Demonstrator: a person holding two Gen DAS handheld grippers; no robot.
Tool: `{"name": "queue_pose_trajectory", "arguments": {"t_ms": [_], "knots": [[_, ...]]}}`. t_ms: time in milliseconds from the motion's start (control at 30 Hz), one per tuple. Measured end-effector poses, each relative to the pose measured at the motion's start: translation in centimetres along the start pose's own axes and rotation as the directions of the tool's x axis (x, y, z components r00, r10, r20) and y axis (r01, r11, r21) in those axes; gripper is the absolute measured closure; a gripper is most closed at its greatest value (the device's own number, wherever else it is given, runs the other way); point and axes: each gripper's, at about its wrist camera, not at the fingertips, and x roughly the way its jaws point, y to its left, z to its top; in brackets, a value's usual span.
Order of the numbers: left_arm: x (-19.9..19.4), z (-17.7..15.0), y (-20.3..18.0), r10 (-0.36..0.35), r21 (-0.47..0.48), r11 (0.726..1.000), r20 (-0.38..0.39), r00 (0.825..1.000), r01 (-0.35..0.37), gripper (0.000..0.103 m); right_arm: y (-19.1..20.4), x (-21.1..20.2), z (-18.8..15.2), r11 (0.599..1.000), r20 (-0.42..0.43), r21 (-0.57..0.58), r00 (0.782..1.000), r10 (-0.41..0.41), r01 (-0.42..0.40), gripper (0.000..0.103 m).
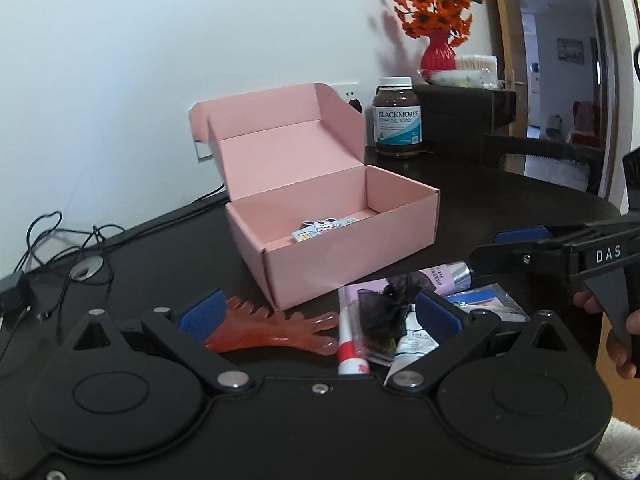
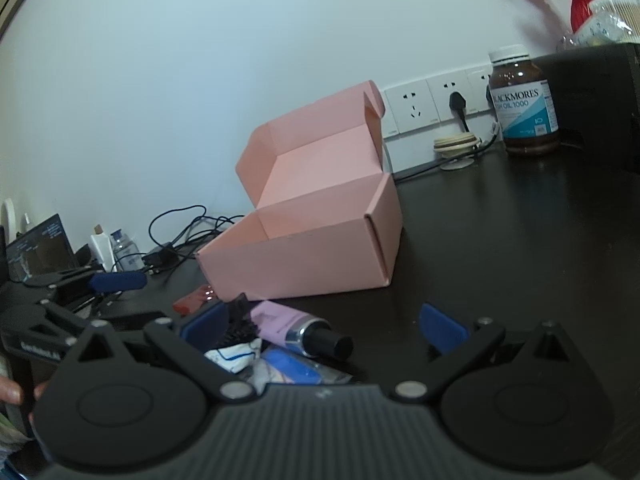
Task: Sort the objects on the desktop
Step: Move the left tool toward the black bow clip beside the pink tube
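An open pink box (image 1: 332, 236) stands on the dark desk with a cartoon-printed item (image 1: 322, 229) inside; the box also shows in the right wrist view (image 2: 312, 248). In front of it lies a pile: an orange comb (image 1: 276, 330), a red-and-white tube (image 1: 348, 336), a black hair tie (image 1: 390, 300) and a purple tube (image 2: 288, 322). My left gripper (image 1: 320, 314) is open just above the comb and the pile. My right gripper (image 2: 324, 326) is open, its left finger over the purple tube; it also shows in the left wrist view (image 1: 520, 240).
A Blackmores fish oil bottle (image 1: 397, 118) stands behind the box by a black cabinet (image 1: 460, 120) carrying a red vase of orange flowers (image 1: 438, 52). Cables (image 1: 60, 240) trail at the desk's left. Wall sockets (image 2: 432, 104) sit behind the box.
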Motion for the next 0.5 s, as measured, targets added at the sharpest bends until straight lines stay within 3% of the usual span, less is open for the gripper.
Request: {"name": "queue_pose_trajectory", "arguments": {"t_ms": [133,333,500], "knots": [[0.55,0.21,-0.54,-0.021,0.009,1.0,-0.007,1.0,0.021,0.01,-0.15,-0.14,0.07,0.999,0.014,0.023,1.0,-0.025,0.025,0.001],[0.97,0.03,-0.45,-0.042,0.005,0.999,-0.025,0.999,0.042,0.011,-0.81,-0.17,0.48,0.996,0.015,0.078,0.999,-0.046,0.045,0.001],[1.0,-0.09,-0.39,-0.05,0.014,0.999,-0.019,0.999,0.05,0.011,-0.22,-0.07,0.64,0.997,0.009,0.008,0.997,-0.081,0.08,0.001]]}}
